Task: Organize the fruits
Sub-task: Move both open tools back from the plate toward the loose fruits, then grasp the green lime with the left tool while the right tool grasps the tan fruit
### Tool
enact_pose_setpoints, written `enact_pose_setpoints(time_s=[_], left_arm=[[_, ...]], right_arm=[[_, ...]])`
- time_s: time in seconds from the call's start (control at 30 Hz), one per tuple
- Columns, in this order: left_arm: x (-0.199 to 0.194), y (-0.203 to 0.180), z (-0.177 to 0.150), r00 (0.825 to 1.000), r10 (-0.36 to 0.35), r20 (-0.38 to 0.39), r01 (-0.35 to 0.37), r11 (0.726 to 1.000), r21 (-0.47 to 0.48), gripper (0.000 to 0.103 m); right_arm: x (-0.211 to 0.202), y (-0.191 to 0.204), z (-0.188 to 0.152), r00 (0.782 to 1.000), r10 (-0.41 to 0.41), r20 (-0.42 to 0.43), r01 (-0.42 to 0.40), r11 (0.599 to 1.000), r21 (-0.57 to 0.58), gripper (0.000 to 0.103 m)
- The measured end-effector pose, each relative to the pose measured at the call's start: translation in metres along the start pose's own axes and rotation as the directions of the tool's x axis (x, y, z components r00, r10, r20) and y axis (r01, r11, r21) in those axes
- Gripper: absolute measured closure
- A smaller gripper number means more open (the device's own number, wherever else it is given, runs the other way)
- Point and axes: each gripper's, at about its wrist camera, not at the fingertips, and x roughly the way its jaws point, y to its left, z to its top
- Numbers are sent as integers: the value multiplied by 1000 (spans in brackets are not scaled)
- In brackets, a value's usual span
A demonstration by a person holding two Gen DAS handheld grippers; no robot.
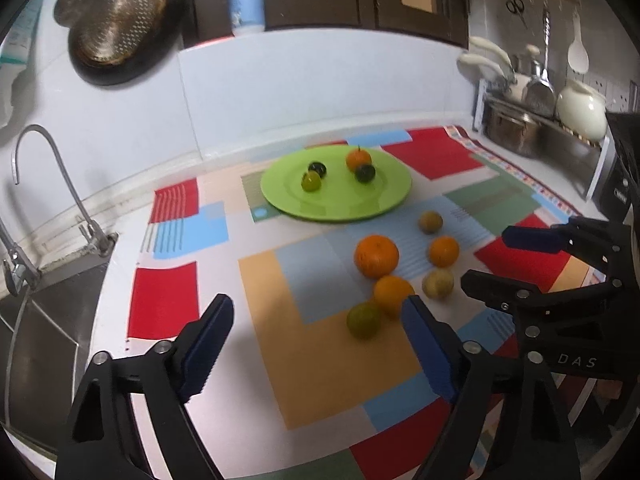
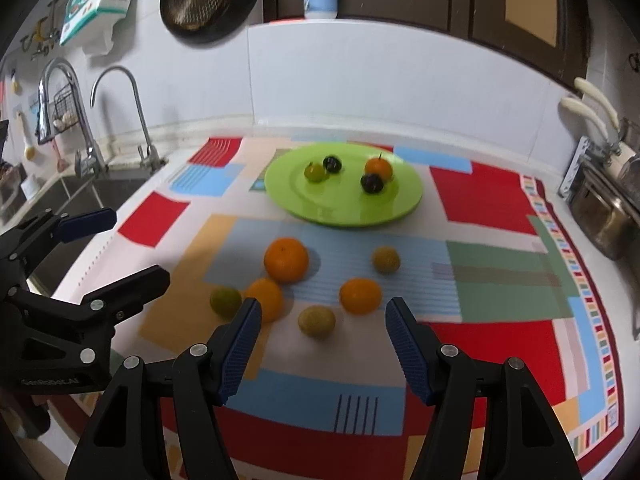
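Left wrist view: the left tool (image 1: pixel 318 344) hangs spread and empty over the patterned mat (image 1: pixel 320 368) on the desk; six loose fruits lie just ahead, the green citrus (image 1: pixel 363 320) nearest, touching a small orange (image 1: pixel 392 294); the green plate (image 1: pixel 336 186) beyond holds four fruits; approach the green citrus from its free side, so the neighbour is not nudged.

Right wrist view: the right tool (image 2: pixel 322 344) is spread, empty; a yellowish fruit (image 2: pixel 317 321) sits between its fingers' line; straddle it squarely, then close gently, since round fruit probably rolls.
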Motion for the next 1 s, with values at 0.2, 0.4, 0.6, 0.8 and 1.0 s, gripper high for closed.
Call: enact_pose_setpoints(time_s=[0.2, 0.4, 0.6, 0.8, 1.0], left_arm=[[20, -5, -10, 998, -24, -50, 24, 1000, 13, 22], [40, -11, -12, 994, -59, -93, 60, 998, 8, 33], [54, -13, -13, 989, -82, -121, 83, 997, 0, 45], [63, -12, -15, 982, -125, -142, 124, 992, -17, 57], [69, -13, -17, 976, -152, -154, 150, 988, -25, 69]], right_arm=[[18, 0, -8, 999, 15, -42, -15, 1000, -9, 38], [35, -1, -13, 996, 27, -79, -28, 1000, -6, 43], [47, -6, -14, 993, 49, -105, -48, 999, 16, 49], [56, -6, -14, 990, 72, -118, -70, 997, 20, 51], [62, -4, -12, 989, 87, -124, -86, 996, 15, 57]])
